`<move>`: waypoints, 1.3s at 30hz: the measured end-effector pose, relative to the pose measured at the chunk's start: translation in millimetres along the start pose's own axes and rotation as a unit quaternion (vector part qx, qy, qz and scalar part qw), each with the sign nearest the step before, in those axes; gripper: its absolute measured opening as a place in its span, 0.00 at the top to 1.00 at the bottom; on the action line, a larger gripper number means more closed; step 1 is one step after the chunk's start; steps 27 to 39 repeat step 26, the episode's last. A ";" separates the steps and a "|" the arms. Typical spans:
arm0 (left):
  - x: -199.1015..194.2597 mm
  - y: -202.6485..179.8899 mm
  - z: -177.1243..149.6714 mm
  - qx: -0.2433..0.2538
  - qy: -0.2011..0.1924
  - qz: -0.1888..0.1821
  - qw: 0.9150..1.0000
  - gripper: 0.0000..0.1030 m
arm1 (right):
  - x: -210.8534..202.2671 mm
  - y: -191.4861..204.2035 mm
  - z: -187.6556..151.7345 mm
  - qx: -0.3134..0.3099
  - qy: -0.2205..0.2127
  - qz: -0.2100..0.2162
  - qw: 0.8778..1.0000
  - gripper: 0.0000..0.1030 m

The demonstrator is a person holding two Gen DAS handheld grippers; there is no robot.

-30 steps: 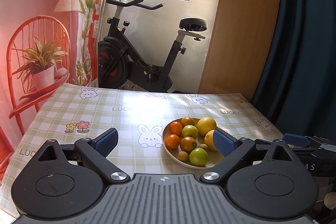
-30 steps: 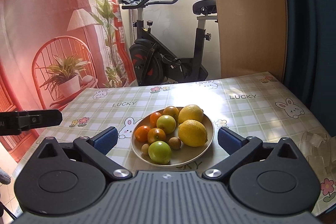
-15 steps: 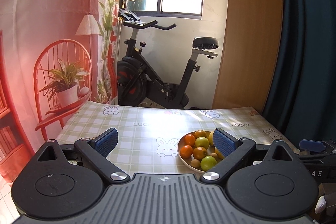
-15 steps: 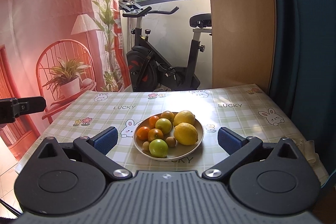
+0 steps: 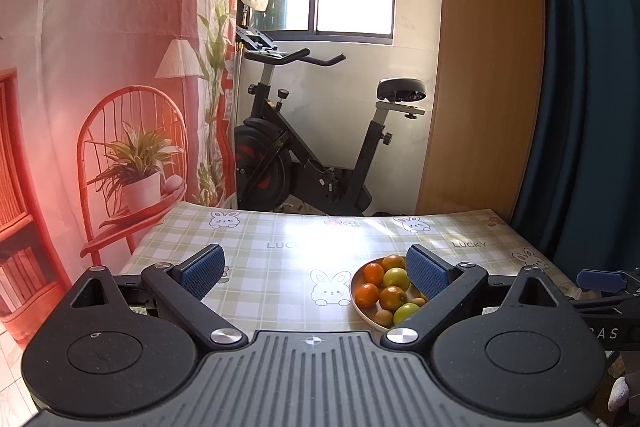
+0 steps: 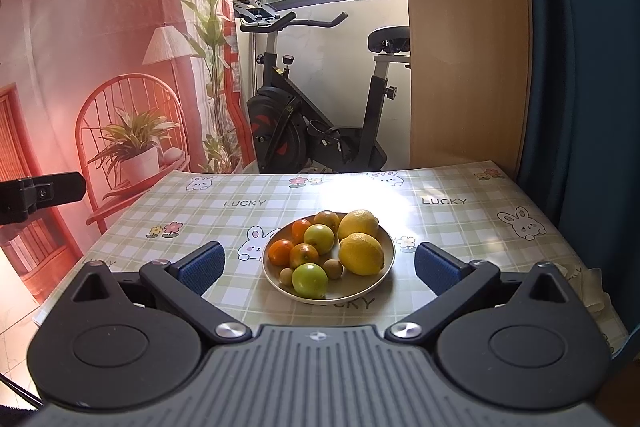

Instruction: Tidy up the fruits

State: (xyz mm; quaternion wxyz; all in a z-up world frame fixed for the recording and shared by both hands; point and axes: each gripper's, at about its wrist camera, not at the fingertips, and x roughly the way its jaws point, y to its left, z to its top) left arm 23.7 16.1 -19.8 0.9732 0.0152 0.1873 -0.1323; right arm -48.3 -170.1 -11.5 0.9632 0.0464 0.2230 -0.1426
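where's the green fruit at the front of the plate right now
In the right wrist view the green fruit sits at the near edge of the plate, centre frame, between two small brown fruits and left of the nearer lemon.

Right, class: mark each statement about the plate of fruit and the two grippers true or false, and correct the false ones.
1. Two lemons lie on the plate. True.
2. The right gripper is shut on a lemon. False: it is open and holds nothing.
3. The plate stands on a checked tablecloth printed with rabbits. True.
4. The left gripper holds a green fruit. False: it is open and empty.
5. An exercise bike stands beyond the table. True.
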 end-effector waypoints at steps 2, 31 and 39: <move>-0.2 1.2 0.3 -0.001 0.000 0.000 1.000 0.04 | 0.4 0.2 -0.2 0.001 0.001 0.000 1.000 0.00; -3.4 4.1 2.5 0.000 -0.002 0.000 1.000 0.03 | -0.1 -2.0 0.4 0.001 0.001 0.001 1.000 0.00; -3.4 4.1 2.5 0.000 -0.002 0.000 1.000 0.03 | -0.1 -2.0 0.4 0.001 0.001 0.001 1.000 0.00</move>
